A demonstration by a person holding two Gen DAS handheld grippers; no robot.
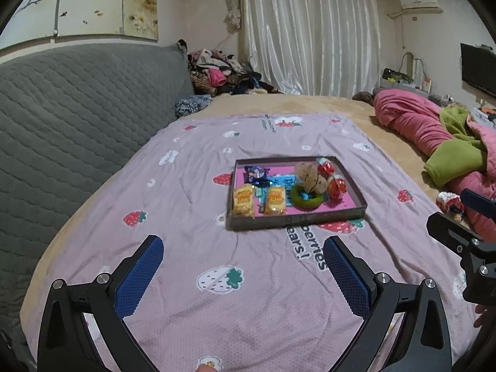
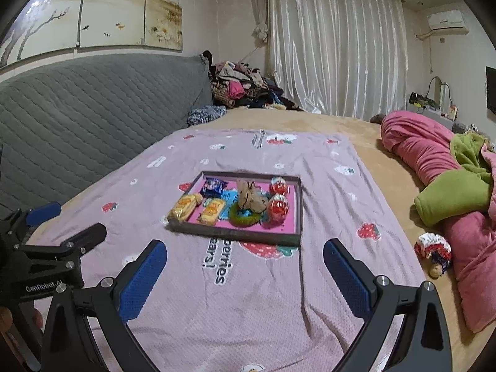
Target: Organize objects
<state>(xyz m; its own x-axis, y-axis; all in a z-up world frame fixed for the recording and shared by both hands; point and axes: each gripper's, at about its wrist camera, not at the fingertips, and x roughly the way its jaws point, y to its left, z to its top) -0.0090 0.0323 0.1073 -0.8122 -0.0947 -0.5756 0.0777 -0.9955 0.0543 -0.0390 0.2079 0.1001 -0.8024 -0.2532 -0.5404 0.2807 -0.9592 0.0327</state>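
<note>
A shallow dark tray [image 1: 296, 218] [image 2: 235, 232] with a pink floor lies on a strawberry-print sheet [image 1: 217, 279] [image 2: 248, 294]. Inside it are two yellow snack packs [image 1: 243, 200] [image 2: 186, 206], a blue packet [image 1: 256, 173] [image 2: 212, 186], a green ring [image 1: 307, 197] [image 2: 245, 217], a beige plush toy [image 1: 311, 175] [image 2: 249, 198] and two red-and-white eggs [image 1: 336, 184] [image 2: 279, 204]. My left gripper [image 1: 246, 249] and right gripper [image 2: 245, 251] hover open in front of the tray's near wall, holding nothing. Each shows at the other view's edge.
A grey quilted headboard [image 1: 77, 117] runs along the left. Pink and green bedding [image 2: 449, 192] is bunched at the right, with a small doll [image 2: 434, 254] beside it. Clothes are piled [image 1: 220, 71] at the far corner by white curtains.
</note>
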